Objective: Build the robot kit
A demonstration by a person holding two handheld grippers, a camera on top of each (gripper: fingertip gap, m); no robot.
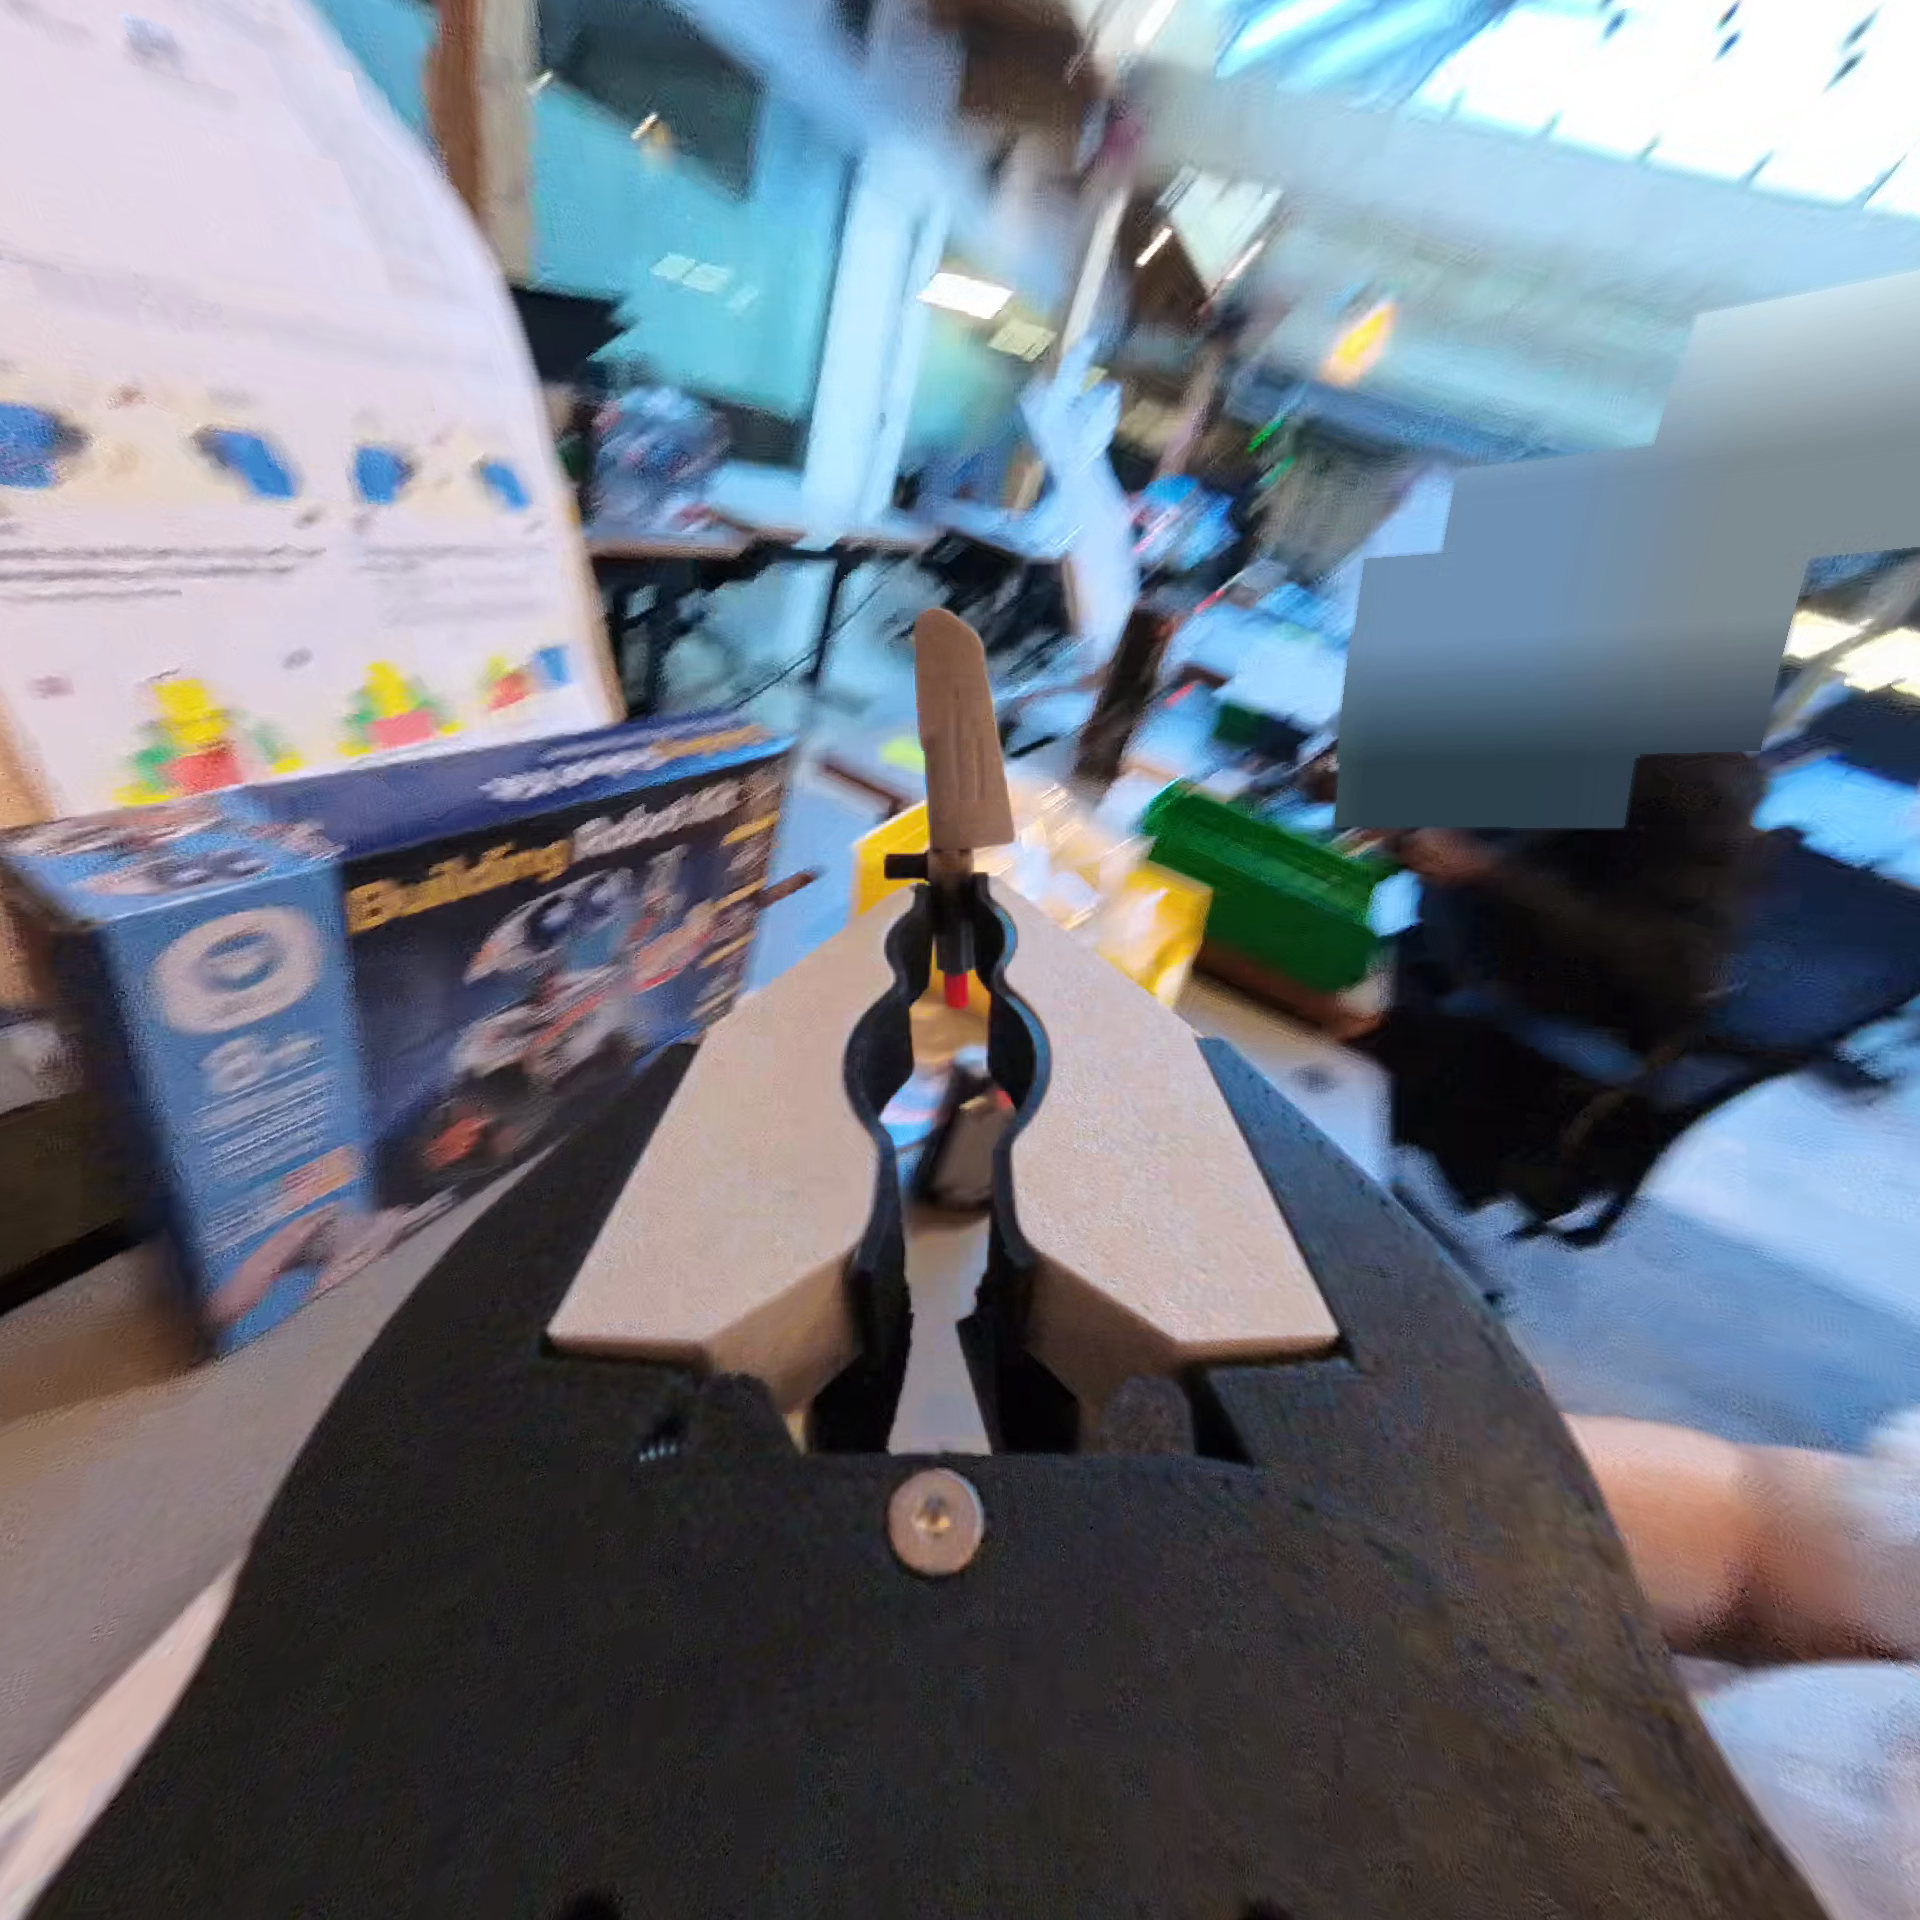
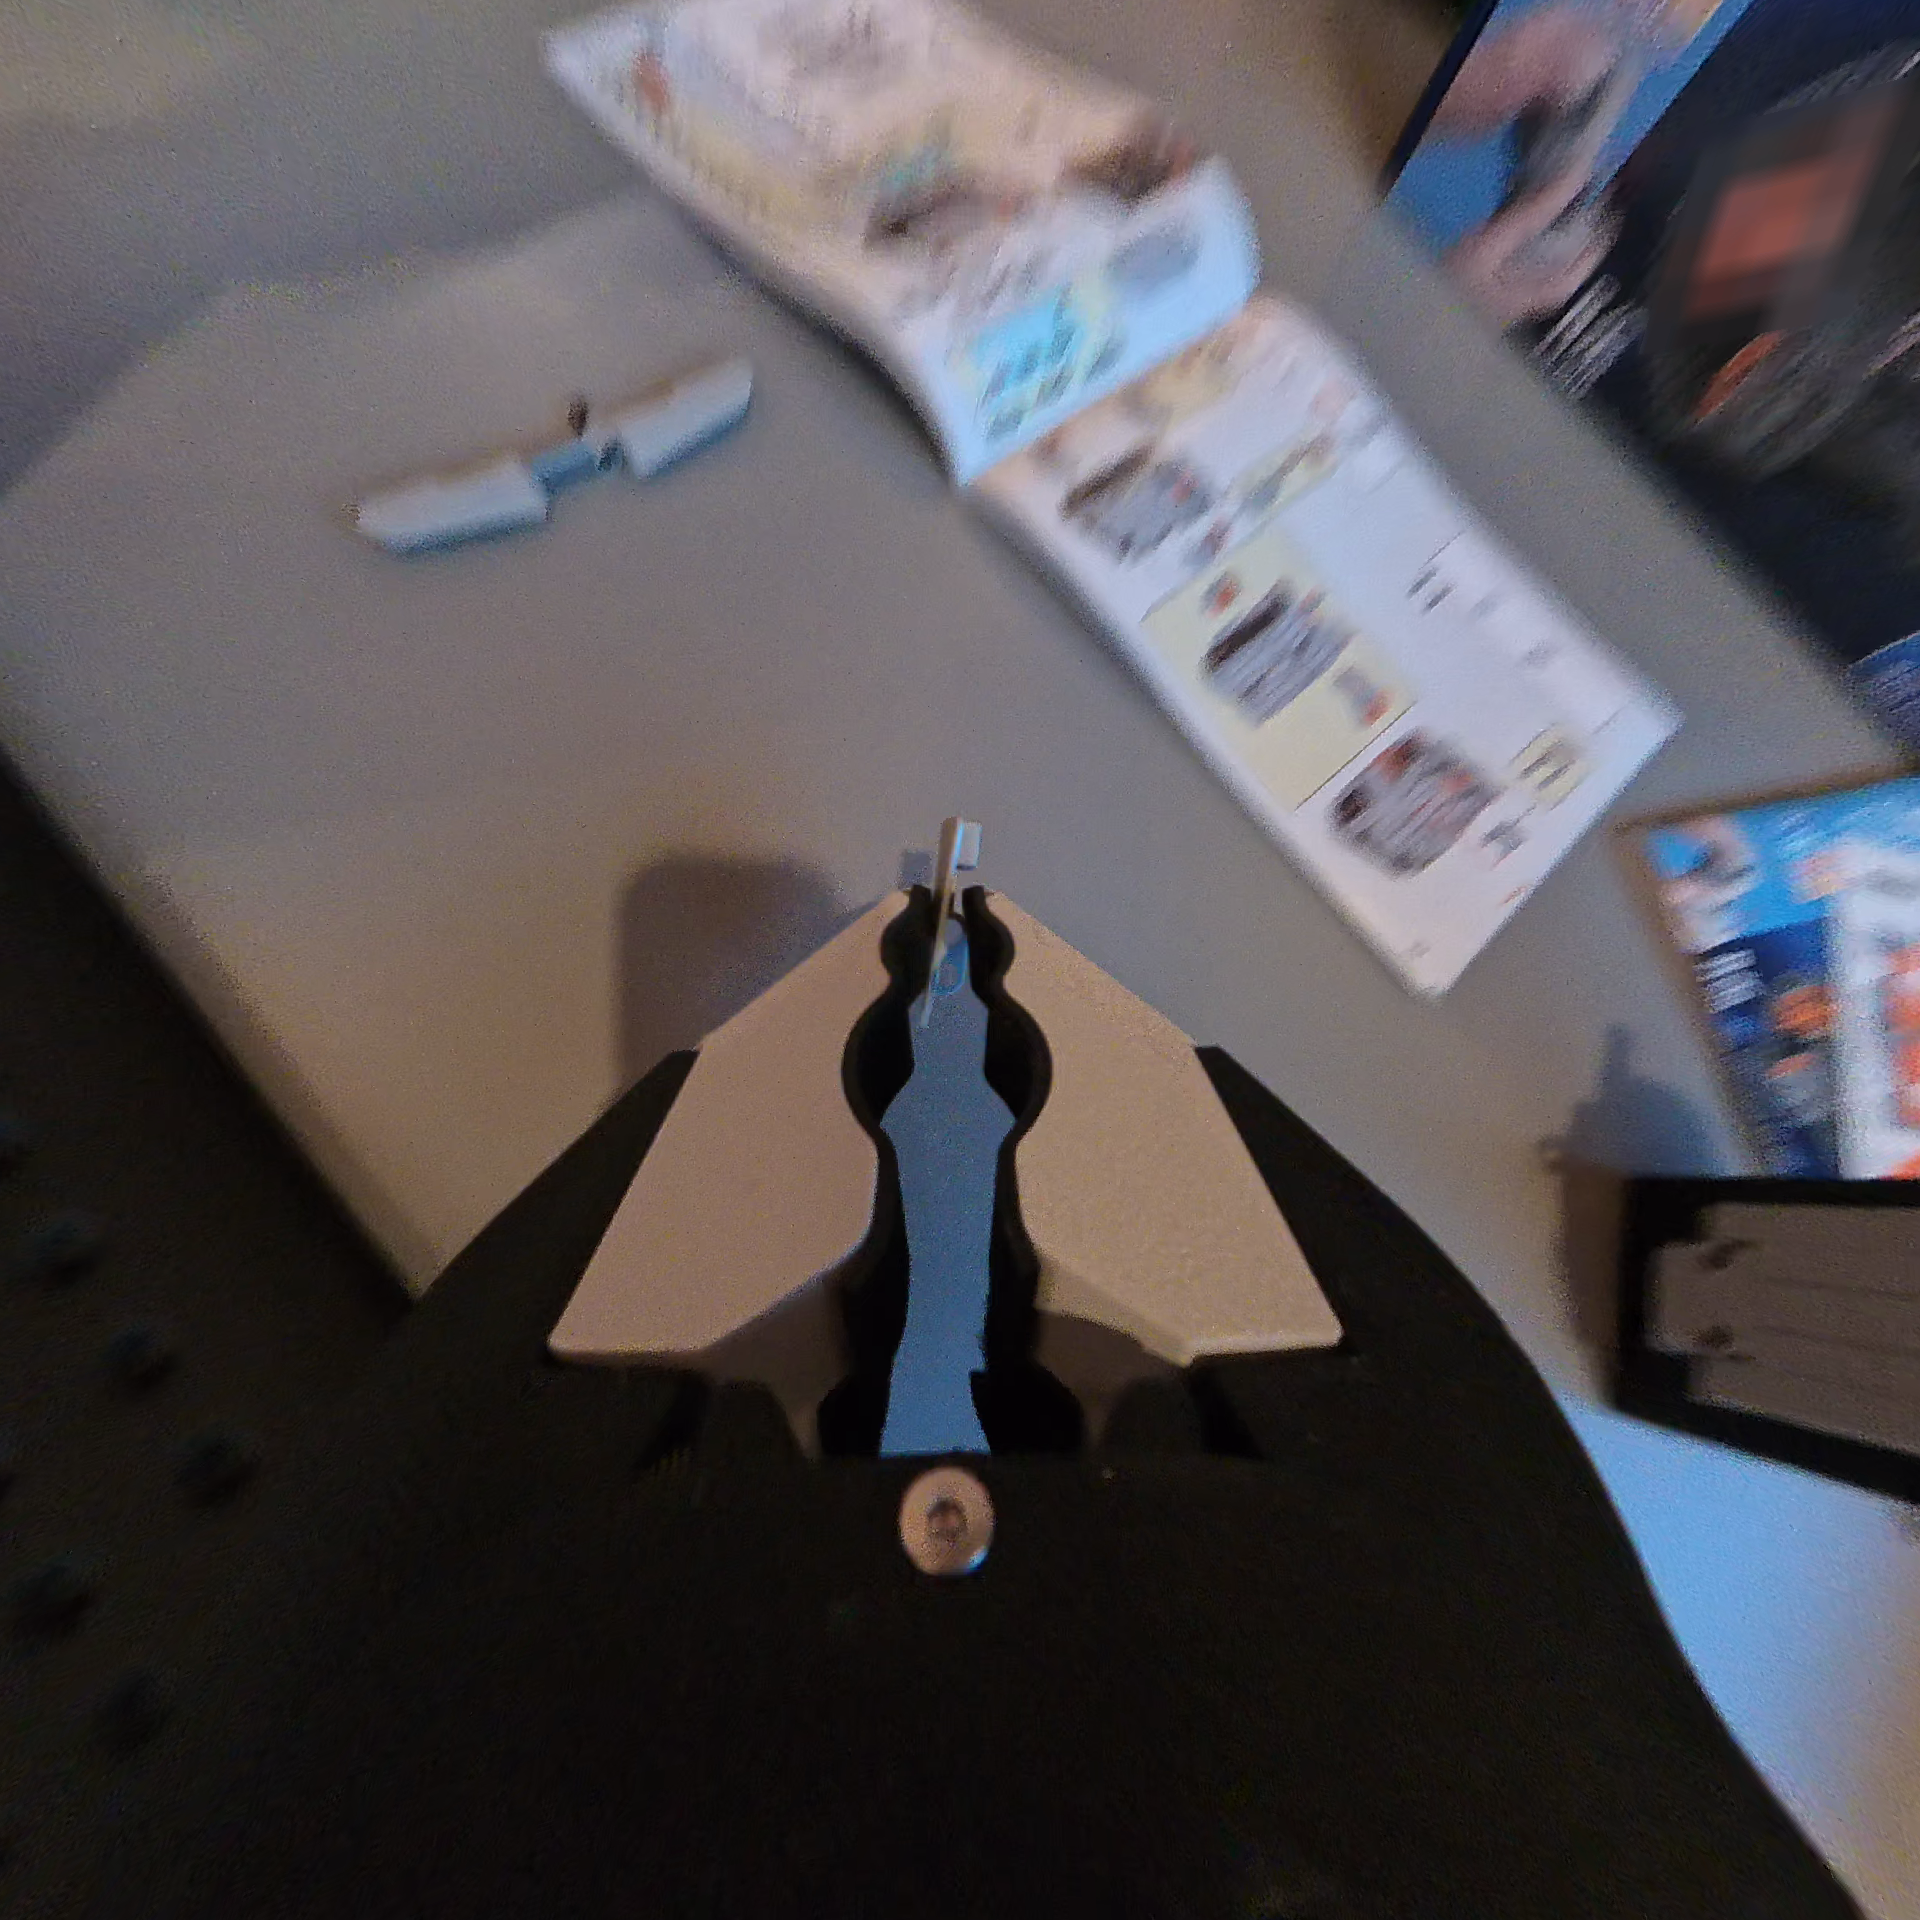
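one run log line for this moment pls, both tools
left tool: shut on grey part | right tool: shut on small light piece | open booklet on table

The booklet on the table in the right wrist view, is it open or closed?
Open. The instruction booklet lies spread flat on the grey table, printed pages facing up, with a fold running across its middle.

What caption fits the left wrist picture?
Left gripper pinching a small tan curved piece on a black pin, beside a blue toy box.
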